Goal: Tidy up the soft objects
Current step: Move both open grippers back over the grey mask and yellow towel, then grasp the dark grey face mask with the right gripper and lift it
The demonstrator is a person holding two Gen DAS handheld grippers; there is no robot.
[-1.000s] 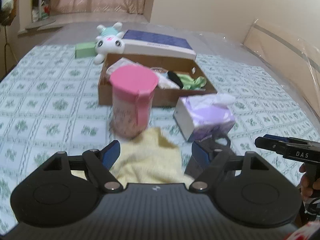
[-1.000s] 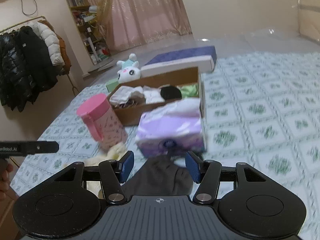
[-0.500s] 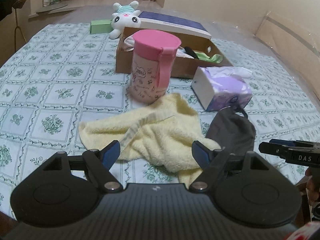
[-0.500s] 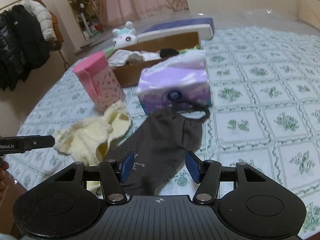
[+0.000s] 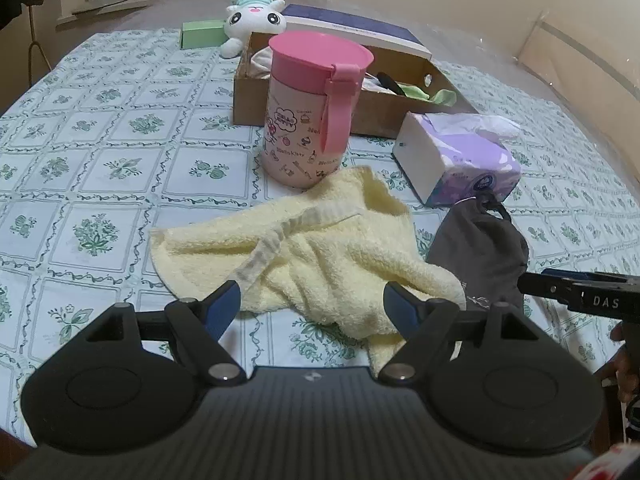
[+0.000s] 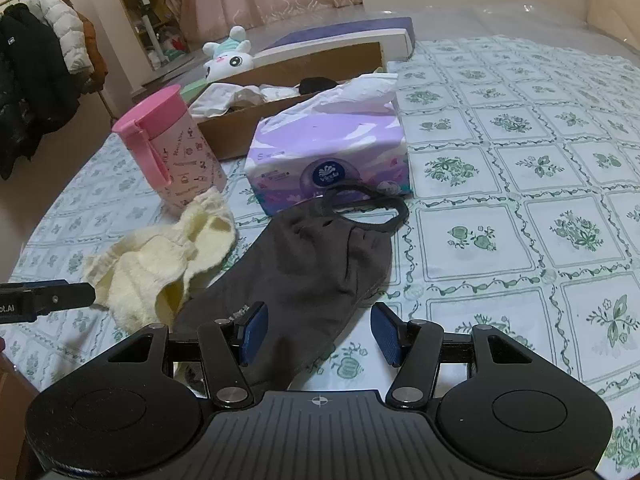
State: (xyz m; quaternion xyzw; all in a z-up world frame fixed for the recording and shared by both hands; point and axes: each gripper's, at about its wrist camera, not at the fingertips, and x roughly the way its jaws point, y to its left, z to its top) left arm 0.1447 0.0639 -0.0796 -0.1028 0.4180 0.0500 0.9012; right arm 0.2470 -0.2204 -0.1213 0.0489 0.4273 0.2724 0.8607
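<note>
A crumpled yellow towel (image 5: 312, 252) lies on the patterned bed cover, just in front of my left gripper (image 5: 312, 308), which is open and empty above its near edge. A dark grey face mask (image 6: 316, 264) lies to the towel's right. My right gripper (image 6: 316, 328) is open and empty over the mask's near end. The towel also shows in the right wrist view (image 6: 160, 260), and the mask in the left wrist view (image 5: 480, 252). A brown cardboard box (image 5: 376, 108) with several cloth items stands behind.
A pink lidded cup (image 5: 312, 108) stands just behind the towel. A purple tissue pack (image 6: 332, 160) touches the mask's far end. A white plush toy (image 5: 252, 20), a green box (image 5: 200, 34) and a flat blue-and-white box (image 5: 356, 28) lie farther back. A coat rack (image 6: 36, 80) stands left.
Both grippers have drawn back toward the near edge of the bed, so the towel and mask now show in full. Both stay open; the objects have not moved.
</note>
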